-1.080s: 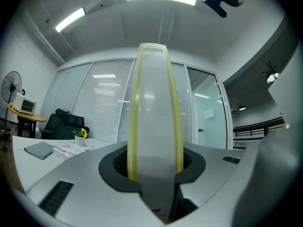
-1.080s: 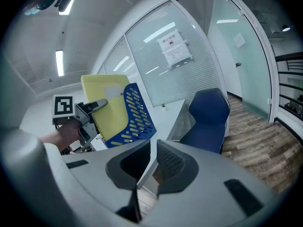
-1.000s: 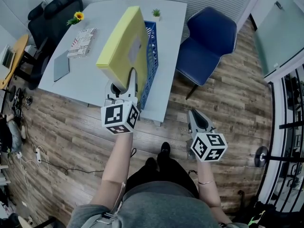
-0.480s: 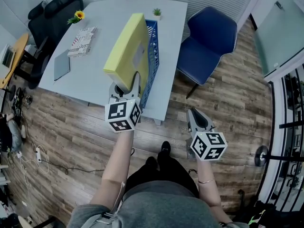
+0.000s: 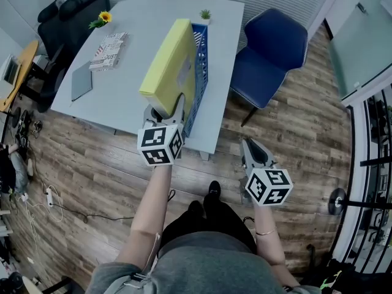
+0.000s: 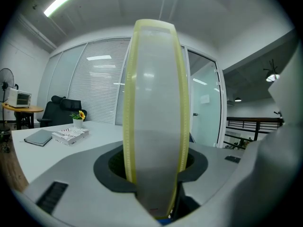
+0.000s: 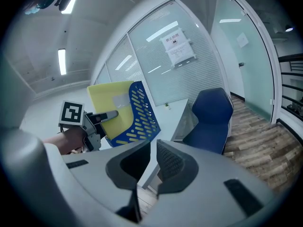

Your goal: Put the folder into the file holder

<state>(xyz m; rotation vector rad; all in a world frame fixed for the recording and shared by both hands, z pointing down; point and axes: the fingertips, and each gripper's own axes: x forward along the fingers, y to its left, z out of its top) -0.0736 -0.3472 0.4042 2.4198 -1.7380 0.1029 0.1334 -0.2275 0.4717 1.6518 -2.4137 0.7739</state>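
Left gripper [image 5: 164, 116], held at the near end of the table [image 5: 122, 97]: its jaws were opening with the near spine of the yellow folder [image 5: 171, 60] between them, and no gap could be seen between pads and spine. Right gripper [image 5: 250, 149], held low over the floor and well apart from the work: its jaws were nearly together with nothing between them.

The folder stood on edge inside the blue file holder [image 5: 199, 72]. It leaned slightly left, with its right face along the holder's perforated wall and most of its height above the rim. The holder sat close to the table's right edge, beside a blue chair [image 5: 272, 48].

The step in hand was judged to be the release. To do it well, the jaws should part evenly until both pads are off the spine. The gripper should then draw straight back along the folder's length, never sideways. A snagged pad could tip the tall folder or push the holder toward the table edge.
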